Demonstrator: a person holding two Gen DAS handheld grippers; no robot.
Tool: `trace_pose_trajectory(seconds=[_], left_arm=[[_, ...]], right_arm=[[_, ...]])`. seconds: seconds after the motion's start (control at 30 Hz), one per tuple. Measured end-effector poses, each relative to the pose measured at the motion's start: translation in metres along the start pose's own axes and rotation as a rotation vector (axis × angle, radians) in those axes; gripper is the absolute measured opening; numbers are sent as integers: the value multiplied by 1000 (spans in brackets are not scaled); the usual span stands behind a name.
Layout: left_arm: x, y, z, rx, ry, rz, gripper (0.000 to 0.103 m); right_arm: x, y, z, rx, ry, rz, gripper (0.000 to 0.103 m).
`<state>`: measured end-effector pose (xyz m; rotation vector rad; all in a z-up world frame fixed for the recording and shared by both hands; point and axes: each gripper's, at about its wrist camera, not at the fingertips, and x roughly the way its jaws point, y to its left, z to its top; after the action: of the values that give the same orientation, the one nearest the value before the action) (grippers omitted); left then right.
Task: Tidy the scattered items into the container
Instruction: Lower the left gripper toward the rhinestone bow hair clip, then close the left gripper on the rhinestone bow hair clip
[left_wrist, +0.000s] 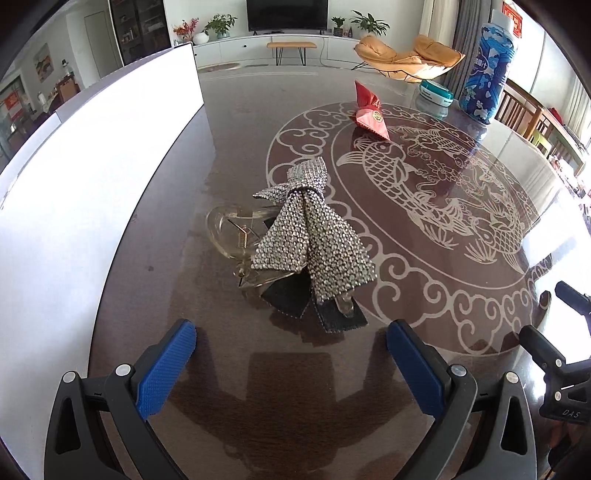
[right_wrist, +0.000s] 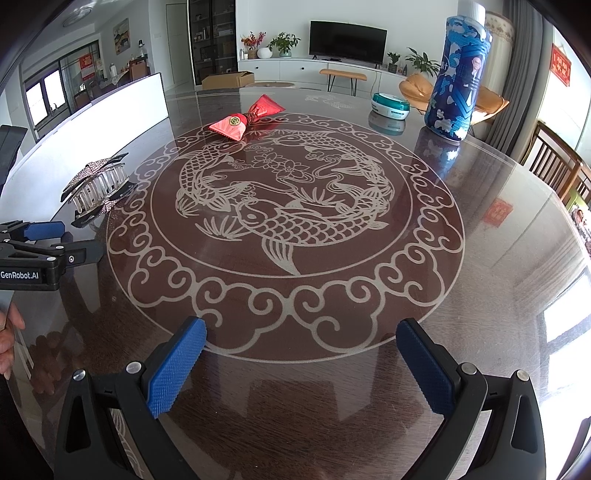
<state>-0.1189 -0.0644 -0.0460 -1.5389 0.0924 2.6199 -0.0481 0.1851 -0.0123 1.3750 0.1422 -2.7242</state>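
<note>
Near the surface's (left_wrist: 229, 110) left edge lies a rhinestone bow hair clip (left_wrist: 310, 236), just ahead of the left tongs (left_wrist: 291, 365), spread apart. Farther off sits a red pouch (left_wrist: 367, 112); a blue canister (left_wrist: 487, 70) stands far right. Right tongs (right_wrist: 301, 369) gape over bare etched glass.

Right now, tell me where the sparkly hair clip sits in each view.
Left wrist: hair clip at centre, just ahead of the open left gripper.
Right wrist: hair clip at the left edge, beyond the left gripper.
Shared landmark: red pouch further back.
</note>
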Motion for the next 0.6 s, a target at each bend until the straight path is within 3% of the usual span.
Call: trace_pose_trajectory(seconds=[0.6], left_arm=[[24,7,41,-62,-29,36,103]], right_arm=[[-3,3,-1,-1,1,10,103]])
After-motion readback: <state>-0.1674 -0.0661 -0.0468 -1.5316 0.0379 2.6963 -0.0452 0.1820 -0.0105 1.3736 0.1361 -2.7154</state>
